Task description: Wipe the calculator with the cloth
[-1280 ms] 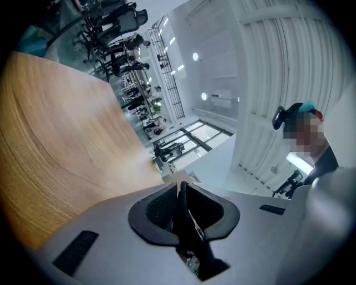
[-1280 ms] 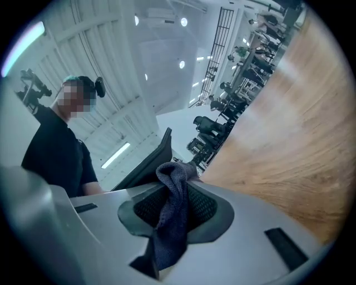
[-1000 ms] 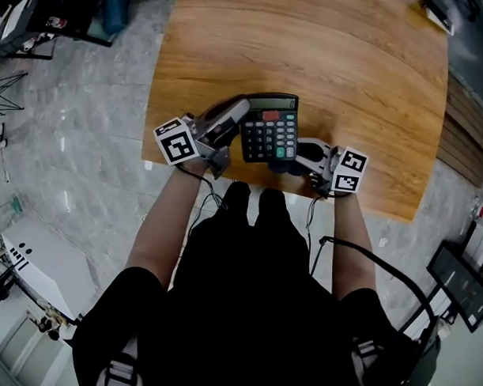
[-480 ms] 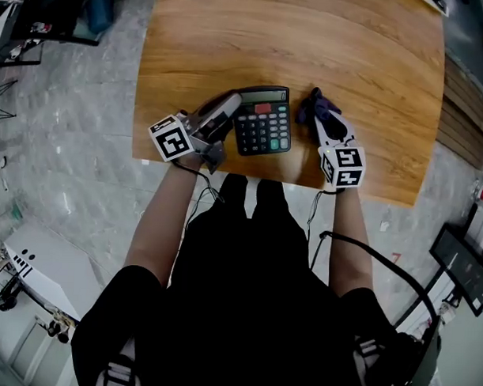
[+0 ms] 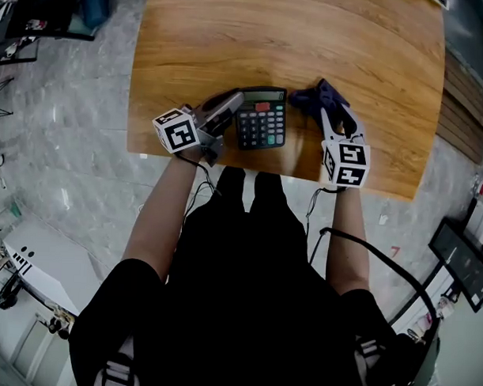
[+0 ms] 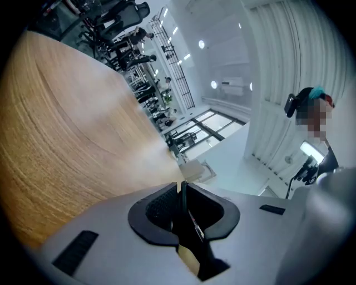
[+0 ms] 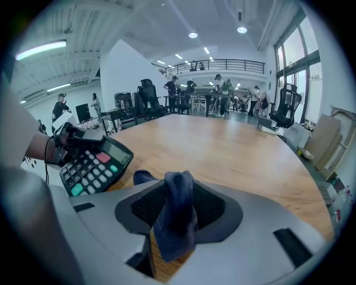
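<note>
The calculator [image 5: 261, 118] is by the near edge of the wooden table [image 5: 310, 40], and your left gripper [image 5: 228, 110] is clamped on its left side, with the thin dark rim pinched between the pads. Compared with a second ago it looks smaller and lower, closer to the tabletop; whether it rests there is not clear. Your right gripper [image 5: 330, 104] was at the calculator's lower right corner then; now it lies just to the right of it, pointing away from you. Its jaws have just been opening, yet the dark blue cloth [image 5: 314, 96] is bunched between them, touching both pads, with its free end beside the calculator's top right corner
</note>
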`<control>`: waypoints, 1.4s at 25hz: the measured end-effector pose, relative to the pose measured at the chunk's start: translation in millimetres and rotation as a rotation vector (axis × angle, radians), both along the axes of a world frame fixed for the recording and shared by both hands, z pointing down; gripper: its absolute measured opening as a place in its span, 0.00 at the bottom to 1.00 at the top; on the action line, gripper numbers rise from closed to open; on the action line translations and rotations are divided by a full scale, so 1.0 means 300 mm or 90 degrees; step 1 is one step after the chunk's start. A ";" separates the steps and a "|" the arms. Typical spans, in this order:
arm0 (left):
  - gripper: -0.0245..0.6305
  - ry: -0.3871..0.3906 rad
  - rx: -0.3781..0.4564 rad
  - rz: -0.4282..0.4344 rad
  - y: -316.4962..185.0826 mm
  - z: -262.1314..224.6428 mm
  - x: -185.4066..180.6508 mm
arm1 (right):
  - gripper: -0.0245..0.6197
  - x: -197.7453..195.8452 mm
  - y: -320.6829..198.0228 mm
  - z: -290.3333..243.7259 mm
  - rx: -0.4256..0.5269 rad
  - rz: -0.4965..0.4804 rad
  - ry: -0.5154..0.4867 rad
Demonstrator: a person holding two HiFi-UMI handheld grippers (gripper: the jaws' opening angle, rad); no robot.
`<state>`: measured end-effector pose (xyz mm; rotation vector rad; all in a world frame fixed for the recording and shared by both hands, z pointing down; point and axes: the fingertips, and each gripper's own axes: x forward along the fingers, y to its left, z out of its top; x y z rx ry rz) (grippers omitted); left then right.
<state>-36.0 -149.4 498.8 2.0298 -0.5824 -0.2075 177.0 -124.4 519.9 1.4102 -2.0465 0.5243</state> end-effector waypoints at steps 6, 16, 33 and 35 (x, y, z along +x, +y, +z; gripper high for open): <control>0.13 -0.072 -0.004 0.028 0.027 0.073 0.024 | 0.22 -0.078 0.030 -0.009 -0.001 -0.019 -0.010; 0.15 -0.236 0.057 0.035 0.002 0.107 0.012 | 0.22 -0.351 0.097 -0.006 0.011 -0.111 -0.050; 0.18 -0.541 0.221 0.038 -0.007 0.134 0.007 | 0.22 -0.445 0.107 0.078 -0.039 -0.108 -0.096; 0.19 -0.592 0.281 0.041 -0.001 0.128 0.009 | 0.22 -0.447 0.107 0.078 -0.039 -0.104 -0.098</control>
